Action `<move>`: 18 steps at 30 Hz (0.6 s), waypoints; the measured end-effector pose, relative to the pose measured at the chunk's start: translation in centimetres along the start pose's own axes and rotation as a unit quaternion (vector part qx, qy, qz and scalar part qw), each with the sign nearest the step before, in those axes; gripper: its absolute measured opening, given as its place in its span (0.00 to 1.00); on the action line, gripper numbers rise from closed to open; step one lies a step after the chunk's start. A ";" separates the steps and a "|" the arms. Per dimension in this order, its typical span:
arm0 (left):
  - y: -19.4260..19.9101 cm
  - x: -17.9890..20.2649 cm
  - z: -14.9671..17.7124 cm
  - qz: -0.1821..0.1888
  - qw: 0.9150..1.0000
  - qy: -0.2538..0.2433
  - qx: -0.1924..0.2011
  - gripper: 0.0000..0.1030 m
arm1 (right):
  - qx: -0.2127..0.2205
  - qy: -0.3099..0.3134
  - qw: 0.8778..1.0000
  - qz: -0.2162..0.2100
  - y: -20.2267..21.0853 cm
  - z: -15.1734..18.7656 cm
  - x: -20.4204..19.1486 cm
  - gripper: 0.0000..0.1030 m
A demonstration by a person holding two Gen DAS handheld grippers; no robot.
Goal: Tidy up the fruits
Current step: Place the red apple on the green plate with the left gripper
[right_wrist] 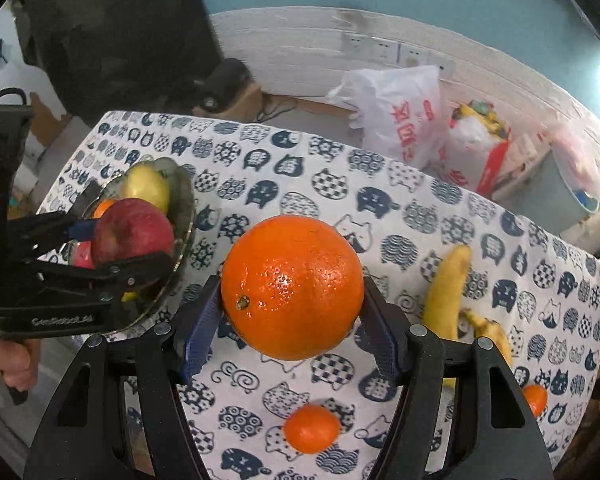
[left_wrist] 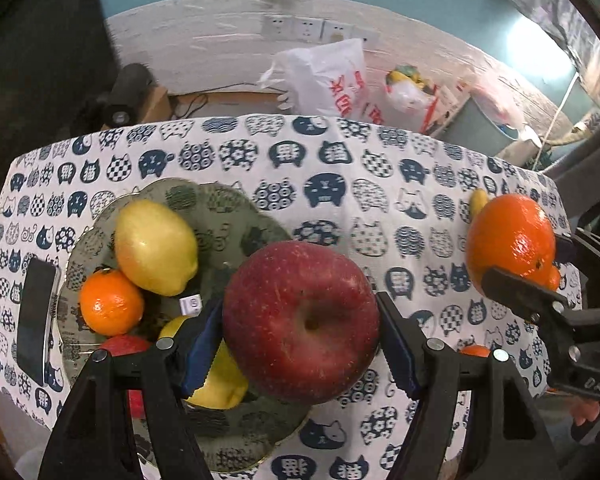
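Observation:
My left gripper (left_wrist: 300, 344) is shut on a red apple (left_wrist: 302, 322) and holds it above the right edge of a glass plate (left_wrist: 236, 208). The plate holds a lemon (left_wrist: 156, 246), a small tangerine (left_wrist: 111, 302), a second lemon (left_wrist: 224, 384) and a red fruit (left_wrist: 125, 346). My right gripper (right_wrist: 292, 328) is shut on a large orange (right_wrist: 292, 286) above the tablecloth, right of the plate (right_wrist: 184, 216). The orange also shows in the left wrist view (left_wrist: 512, 240). Two bananas (right_wrist: 448, 292) and two small tangerines (right_wrist: 312, 428) lie on the cloth.
A black phone (left_wrist: 36, 316) lies left of the plate. The table has a cat-print cloth (left_wrist: 340, 160). Behind it are white plastic bags (left_wrist: 328, 76), a grey bin (left_wrist: 476, 128) and a black device (left_wrist: 128, 88) on a box.

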State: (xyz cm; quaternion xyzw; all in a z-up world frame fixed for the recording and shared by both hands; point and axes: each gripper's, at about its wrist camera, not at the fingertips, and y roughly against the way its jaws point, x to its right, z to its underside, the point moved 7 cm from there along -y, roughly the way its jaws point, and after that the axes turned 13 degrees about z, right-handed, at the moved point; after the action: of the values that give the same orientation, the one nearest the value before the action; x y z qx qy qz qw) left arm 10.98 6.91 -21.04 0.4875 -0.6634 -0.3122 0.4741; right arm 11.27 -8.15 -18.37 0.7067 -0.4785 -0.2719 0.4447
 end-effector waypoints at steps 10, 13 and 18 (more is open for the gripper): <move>-2.0 -2.9 0.7 -0.006 0.999 0.031 -0.021 0.72 | -0.005 0.006 1.000 -0.004 -0.7 -0.7 -1.3 0.65; -2.5 -3.4 0.7 0.003 0.999 0.043 -0.025 0.72 | -0.007 0.008 1.000 -0.006 -0.9 -0.7 -1.6 0.65; -2.8 -3.3 0.7 0.003 0.999 0.042 -0.031 0.72 | -0.009 0.013 1.000 -0.009 -1.1 -0.9 -2.3 0.65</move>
State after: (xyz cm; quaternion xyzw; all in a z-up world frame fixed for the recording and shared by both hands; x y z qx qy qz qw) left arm 11.56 9.12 -24.82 0.4838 -0.6341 -0.3102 0.5174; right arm 11.52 -5.59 -19.02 0.7104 -0.4639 -0.2709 0.4547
